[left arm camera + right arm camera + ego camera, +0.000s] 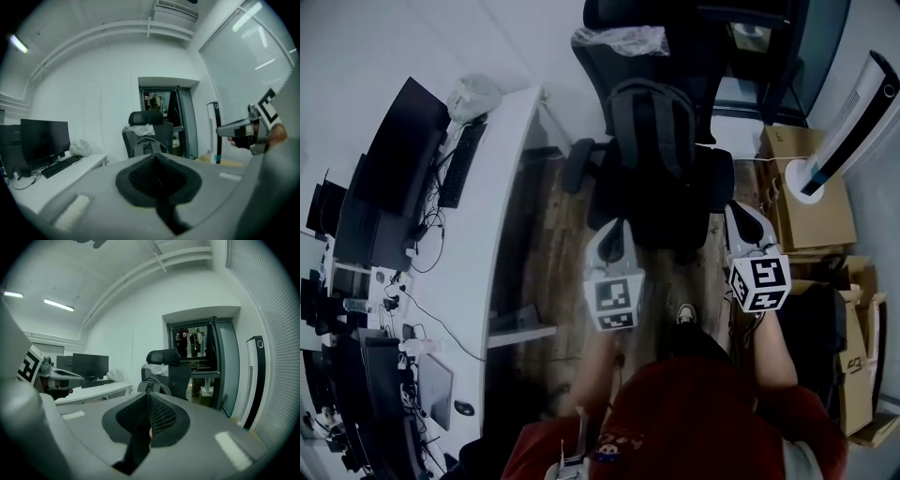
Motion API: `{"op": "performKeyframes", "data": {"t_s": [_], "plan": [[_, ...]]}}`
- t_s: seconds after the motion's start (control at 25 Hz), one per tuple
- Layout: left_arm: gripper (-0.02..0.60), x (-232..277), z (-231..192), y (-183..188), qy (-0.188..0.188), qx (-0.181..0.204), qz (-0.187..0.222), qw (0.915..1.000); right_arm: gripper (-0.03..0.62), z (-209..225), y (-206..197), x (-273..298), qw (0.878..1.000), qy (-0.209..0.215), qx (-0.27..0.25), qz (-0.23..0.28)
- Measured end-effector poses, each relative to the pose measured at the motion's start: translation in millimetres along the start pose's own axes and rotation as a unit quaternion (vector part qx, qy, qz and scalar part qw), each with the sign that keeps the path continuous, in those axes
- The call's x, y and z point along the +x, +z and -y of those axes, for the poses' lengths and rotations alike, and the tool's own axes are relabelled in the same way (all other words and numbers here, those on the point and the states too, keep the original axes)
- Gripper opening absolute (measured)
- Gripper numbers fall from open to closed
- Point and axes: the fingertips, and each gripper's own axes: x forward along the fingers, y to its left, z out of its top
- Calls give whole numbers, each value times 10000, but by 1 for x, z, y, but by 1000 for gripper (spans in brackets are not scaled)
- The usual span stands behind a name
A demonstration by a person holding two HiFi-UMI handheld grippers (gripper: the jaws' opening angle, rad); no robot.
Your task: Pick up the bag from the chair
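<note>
A dark grey backpack [649, 127] leans upright on the seat of a black office chair [581, 164] at the top middle of the head view. Both grippers are held side by side short of the chair, pointing at it. My left gripper [613, 230] is shut and empty, and so is my right gripper [742, 214]. In the left gripper view the backpack [149, 147] shows just past the closed left gripper [157, 158], with the right gripper [234, 128] off to the side. The right gripper view shows the backpack [152, 385] beyond the closed right gripper [147, 398].
A crumpled clear plastic bag [623, 39] hangs over the chair's headrest. To the left runs a white desk [506, 169] with monitors [398, 150] and a keyboard [459, 164]. A white tower fan [853, 117] and cardboard boxes [811, 211] stand to the right. Behind the chair is a doorway [161, 117].
</note>
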Motion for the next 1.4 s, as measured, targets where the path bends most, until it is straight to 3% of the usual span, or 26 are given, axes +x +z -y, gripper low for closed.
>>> {"op": "performKeyframes", "data": {"t_s": [0.4,0.72,1.4], "plan": [[-2,102,6,22,26,109,-41,9999,11,74,12,74,9999,15,119,14],[-2,144,-5,28,105,176,-75,9998,10,95,18,115,9999,76,124,44],[-2,299,-100,34,-231,179,94,9995,9,111,46,282,9997,-219,-53,51]]}}
